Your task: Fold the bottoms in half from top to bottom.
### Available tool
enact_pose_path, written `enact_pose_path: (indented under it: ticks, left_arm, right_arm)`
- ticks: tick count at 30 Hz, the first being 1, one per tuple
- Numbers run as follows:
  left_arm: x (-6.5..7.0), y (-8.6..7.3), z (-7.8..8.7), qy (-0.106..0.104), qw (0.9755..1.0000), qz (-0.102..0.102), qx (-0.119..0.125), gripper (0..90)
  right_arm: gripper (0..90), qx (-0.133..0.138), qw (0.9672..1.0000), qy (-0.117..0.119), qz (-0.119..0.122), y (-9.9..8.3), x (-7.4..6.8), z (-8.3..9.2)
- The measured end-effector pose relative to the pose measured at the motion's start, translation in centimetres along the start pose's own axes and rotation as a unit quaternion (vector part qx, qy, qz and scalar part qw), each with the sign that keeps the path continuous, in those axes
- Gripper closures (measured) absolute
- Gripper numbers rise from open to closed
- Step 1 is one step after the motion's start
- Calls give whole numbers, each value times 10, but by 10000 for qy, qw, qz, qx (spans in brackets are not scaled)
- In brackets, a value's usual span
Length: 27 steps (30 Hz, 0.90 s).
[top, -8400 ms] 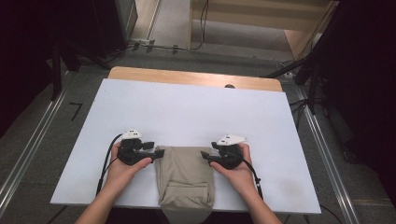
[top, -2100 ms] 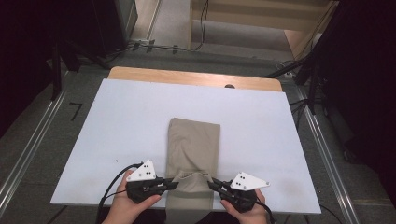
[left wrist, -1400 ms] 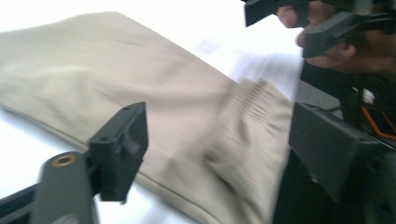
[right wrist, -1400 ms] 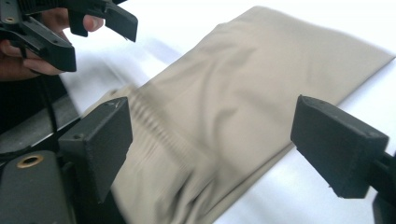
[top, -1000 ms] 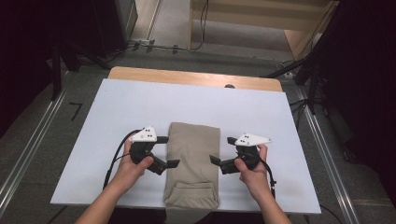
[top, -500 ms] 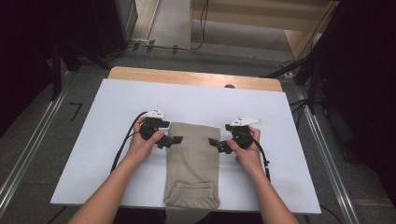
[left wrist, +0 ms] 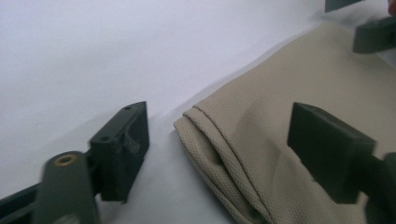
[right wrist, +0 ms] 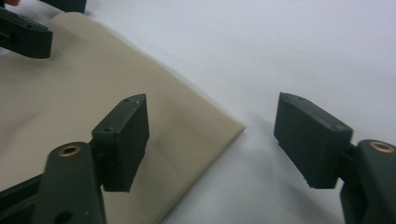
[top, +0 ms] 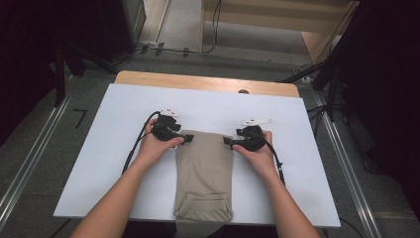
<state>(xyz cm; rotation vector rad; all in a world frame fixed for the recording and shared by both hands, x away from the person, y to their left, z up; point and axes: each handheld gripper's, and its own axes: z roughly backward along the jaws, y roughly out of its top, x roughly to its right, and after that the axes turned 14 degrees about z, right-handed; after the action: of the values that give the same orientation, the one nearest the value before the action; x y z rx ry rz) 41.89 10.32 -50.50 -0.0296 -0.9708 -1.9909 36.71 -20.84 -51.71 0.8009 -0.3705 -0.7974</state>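
A folded beige cloth (top: 204, 171) with a pocket seam lies lengthwise on the white table (top: 99, 163), and its near end hangs over the front edge. My left gripper (top: 184, 139) is at the cloth's far left corner. In the left gripper view this gripper (left wrist: 224, 144) is open, with the layered corner of the cloth (left wrist: 261, 154) between its jaws. My right gripper (top: 228, 141) is at the far right corner. It (right wrist: 219, 140) is also open, its jaws straddling the pointed corner of the cloth (right wrist: 154, 130).
A wooden strip (top: 198, 82) borders the table's far edge. Metal rails (top: 29, 163) run along the floor on both sides. Cables (top: 277, 163) trail from the grippers over the table. White tabletop lies beyond and beside the cloth.
Both grippers have moved from the near edge, along the cloth's sides, to its far corners. The cloth has stayed in place over the last second.
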Motion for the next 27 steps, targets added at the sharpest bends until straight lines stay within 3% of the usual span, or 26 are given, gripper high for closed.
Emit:
enact_pose_path:
  ticks: [3, 7, 9, 10, 11, 13, 18, 22, 27]
  left_arm:
    - [2, 0, 1, 166, 9999, -3, -36, 322]
    - [1, -1, 4, 255, 9996, 8, -77, 538]
    - [-1, -2, 5, 195, 9997, 85, -82, 614]
    - [-1, -3, 6, 167, 9997, 131, -74, 705]
    - [-2, -4, 6, 120, 9998, 144, -100, 705]
    - [-2, -5, 6, 6, 9998, 164, -149, 845]
    - [-2, -4, 8, -67, 9997, 183, -140, 875]
    - [-3, 2, 13, -38, 9999, 150, 48, 882]
    - [-3, 22, 23, -60, 9994, 108, 308, 883]
  right_arm:
    - [335, -61, 10000, 8, -58, 0, 1, -2]
    - [474, -181, 9998, -22, -9, 1, -2, -5]
    - [541, -223, 9997, -35, 56, 2, -5, -5]
    - [630, -250, 9996, -18, 139, 2, -8, -5]
    - [630, -250, 9996, -18, 139, 2, -8, -5]
    - [777, -213, 9995, 220, 98, 2, -9, -6]
    - [837, -136, 9991, 391, 48, 2, -8, -5]
    - [848, 111, 9995, 265, 157, 7, -6, 1]
    - [852, 223, 9992, 121, 312, 24, 1, 9]
